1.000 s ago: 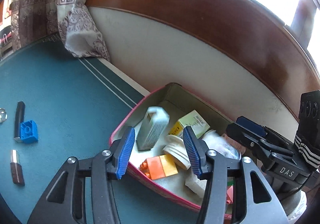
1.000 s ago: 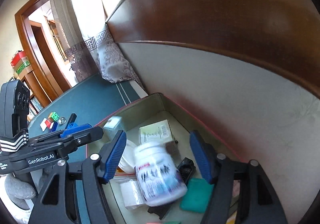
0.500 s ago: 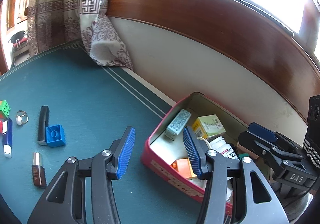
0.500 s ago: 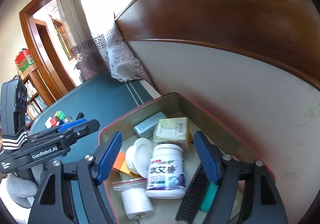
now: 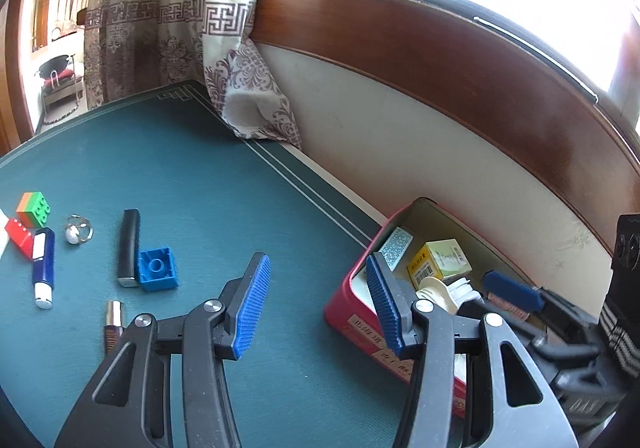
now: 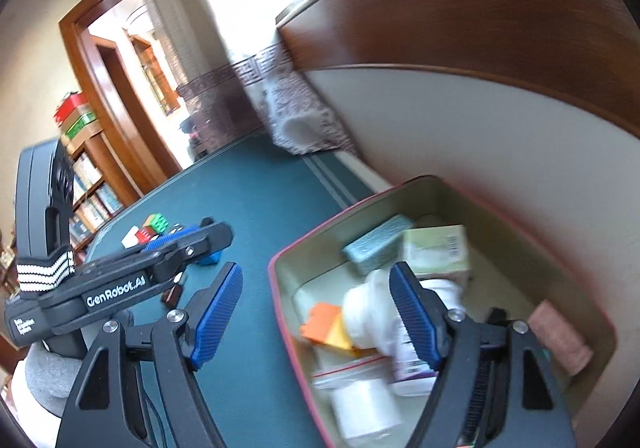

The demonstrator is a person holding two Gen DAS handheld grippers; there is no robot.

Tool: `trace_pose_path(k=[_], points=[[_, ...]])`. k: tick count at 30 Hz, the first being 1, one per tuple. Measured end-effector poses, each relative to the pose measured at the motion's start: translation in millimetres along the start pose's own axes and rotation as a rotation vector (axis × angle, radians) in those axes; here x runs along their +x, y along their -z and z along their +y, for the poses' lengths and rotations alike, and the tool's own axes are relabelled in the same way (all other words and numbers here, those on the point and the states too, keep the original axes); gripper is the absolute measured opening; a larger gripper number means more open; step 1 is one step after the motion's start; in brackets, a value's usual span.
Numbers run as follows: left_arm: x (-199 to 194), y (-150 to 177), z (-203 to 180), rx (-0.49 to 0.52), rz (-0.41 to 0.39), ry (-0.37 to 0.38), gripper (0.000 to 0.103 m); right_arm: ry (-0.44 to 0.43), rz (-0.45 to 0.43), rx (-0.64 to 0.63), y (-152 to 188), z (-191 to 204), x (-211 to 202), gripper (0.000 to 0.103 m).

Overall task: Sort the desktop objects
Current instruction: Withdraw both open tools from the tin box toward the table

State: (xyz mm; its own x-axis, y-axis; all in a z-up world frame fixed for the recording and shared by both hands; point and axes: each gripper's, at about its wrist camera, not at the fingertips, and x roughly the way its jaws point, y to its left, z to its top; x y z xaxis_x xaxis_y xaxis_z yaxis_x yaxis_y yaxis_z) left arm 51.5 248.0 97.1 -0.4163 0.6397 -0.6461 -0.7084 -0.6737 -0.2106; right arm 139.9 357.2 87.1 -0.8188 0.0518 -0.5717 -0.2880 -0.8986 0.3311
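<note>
Green table by a window wall: both grippers, left (image 5: 316,304) and right (image 6: 316,312), have pulled back empty and unclenched from the box (image 5: 348,308), the bottle (image 6: 400,340) now inside; small items remain.

A patterned curtain (image 5: 240,96) (bunched at the hem) meets wooden panelling (image 5: 440,60).

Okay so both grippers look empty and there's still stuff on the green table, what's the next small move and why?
Probably swing the left gripper left and down toward the blue block, the nearest loose piece. Its jaws are open with nothing between them, the red box already holds several items, and the block lies against the black stick, so approach from its free side.
</note>
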Motion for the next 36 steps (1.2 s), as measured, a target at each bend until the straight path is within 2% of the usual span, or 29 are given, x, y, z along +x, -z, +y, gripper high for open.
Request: trace_pose_path(k=[6,20,28,36], points=[[-20,-5,16,-0.014,-0.041,-0.031,0.054,-0.012,0.009,-0.073,5,28,10,0.080],[-57,-12,97,-0.165,-0.137,-0.152,0.054,-0.040,0.082,-0.120,16,56,45,0.080],[-57,-9,130,-0.227,-0.129,-0.198,0.054,-0.033,0.091,-0.151,17,73,63,0.081],[-54,-7,155,-0.272,-0.111,-0.230,0.054,-0.067,0.102,-0.183,17,91,75,0.081]])
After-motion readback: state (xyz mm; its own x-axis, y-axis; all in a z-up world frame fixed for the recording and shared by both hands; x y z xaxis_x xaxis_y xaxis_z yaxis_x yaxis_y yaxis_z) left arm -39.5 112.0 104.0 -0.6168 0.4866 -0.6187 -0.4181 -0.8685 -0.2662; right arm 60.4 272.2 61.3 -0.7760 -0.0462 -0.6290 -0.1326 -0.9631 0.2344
